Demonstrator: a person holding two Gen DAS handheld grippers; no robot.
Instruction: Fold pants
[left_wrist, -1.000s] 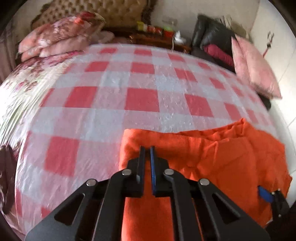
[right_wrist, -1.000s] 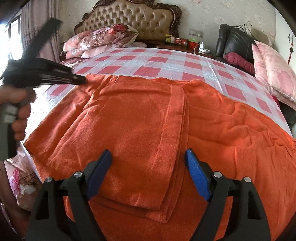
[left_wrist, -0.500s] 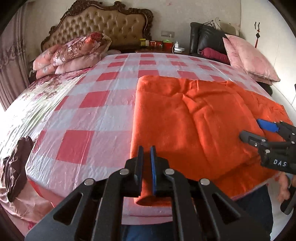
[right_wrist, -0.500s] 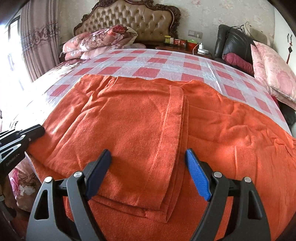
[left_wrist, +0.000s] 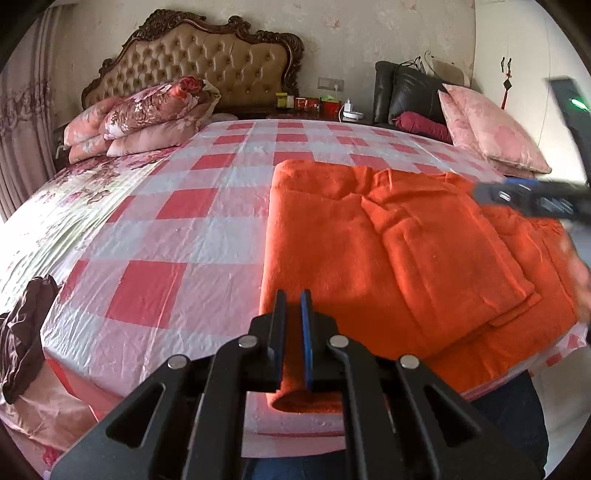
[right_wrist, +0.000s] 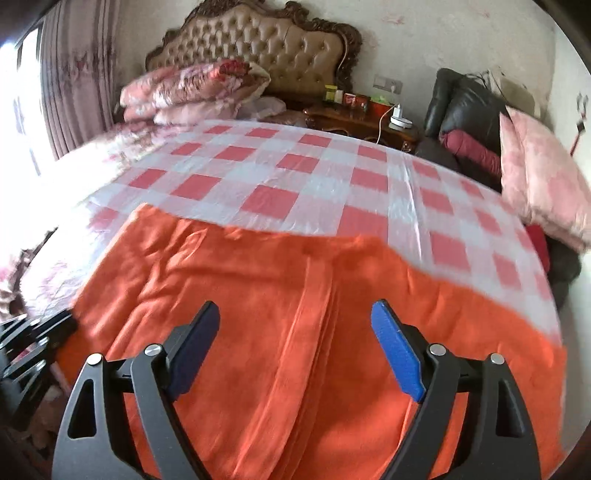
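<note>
My left gripper (left_wrist: 291, 306) is pinched tight on the near left edge of the orange pants (left_wrist: 388, 251), which lie spread on the checked bed cover (left_wrist: 177, 236) by its front edge, while my right gripper (right_wrist: 295, 325) hangs over them with fingers wide apart, gripping nothing.

The left claw (left_wrist: 291, 306) has drawn back to the near bed edge, its tips closed on the pants (left_wrist: 388, 258), whose gripped corner now hangs over that edge below the tips. A second ago it sat lower over the cloth. The right claw (right_wrist: 295, 332), spread wide, has lifted: checked sheet (right_wrist: 295, 184) now shows beyond it, and from the left claw it appears blurred, high to the right.
</note>
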